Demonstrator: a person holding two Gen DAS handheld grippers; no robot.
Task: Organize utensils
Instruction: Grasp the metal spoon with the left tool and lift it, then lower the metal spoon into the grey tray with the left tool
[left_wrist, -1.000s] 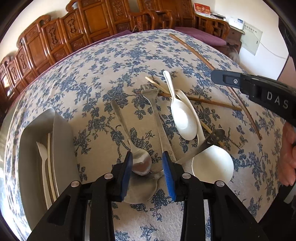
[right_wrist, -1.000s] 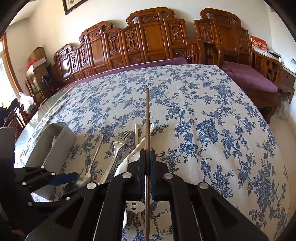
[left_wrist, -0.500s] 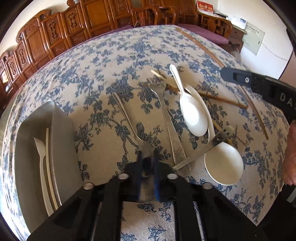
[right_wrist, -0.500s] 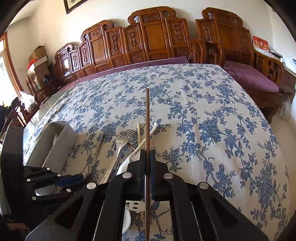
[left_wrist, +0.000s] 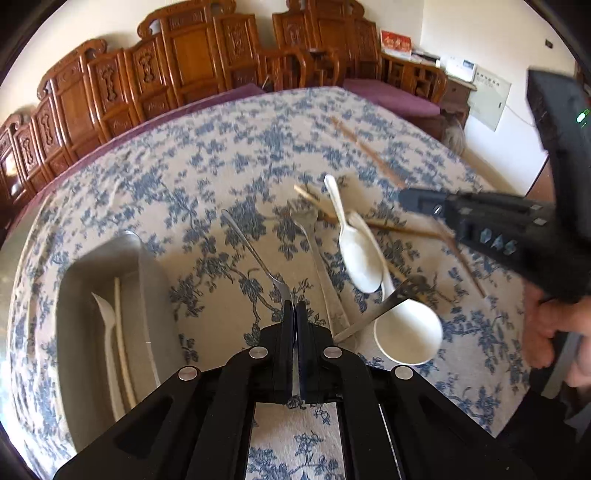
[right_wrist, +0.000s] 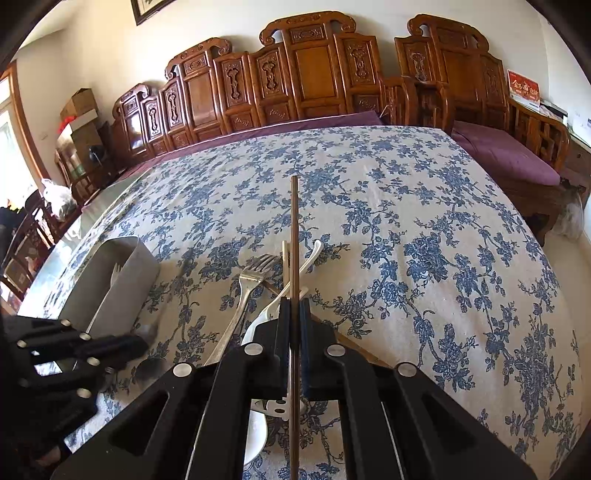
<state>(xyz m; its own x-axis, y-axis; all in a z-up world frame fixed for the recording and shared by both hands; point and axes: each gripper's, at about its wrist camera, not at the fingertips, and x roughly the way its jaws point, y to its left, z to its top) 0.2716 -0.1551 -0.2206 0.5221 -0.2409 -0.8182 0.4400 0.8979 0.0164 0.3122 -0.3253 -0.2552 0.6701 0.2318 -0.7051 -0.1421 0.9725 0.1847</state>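
Note:
My left gripper (left_wrist: 295, 306) is shut on the bowl end of a metal spoon (left_wrist: 255, 251), whose handle points away over the floral cloth. My right gripper (right_wrist: 294, 306) is shut on a brown chopstick (right_wrist: 294, 229) that sticks out straight ahead; it also shows in the left wrist view (left_wrist: 369, 147). On the cloth lie a metal fork (left_wrist: 317, 254), two white spoons (left_wrist: 354, 243) (left_wrist: 406, 332), another metal utensil (left_wrist: 380, 306) and more chopsticks (left_wrist: 399, 229). The grey tray (left_wrist: 74, 295) at left holds a white plastic fork (left_wrist: 107, 332) and a pale stick.
The right gripper's body (left_wrist: 498, 232) and the hand holding it hang over the table's right side. Carved wooden chairs (right_wrist: 295, 74) line the far edge. The tray also shows in the right wrist view (right_wrist: 122, 280).
My left gripper closed on the metal spoon's bowl and has lifted and pulled back a little. The right gripper still holds the chopstick and has barely moved.

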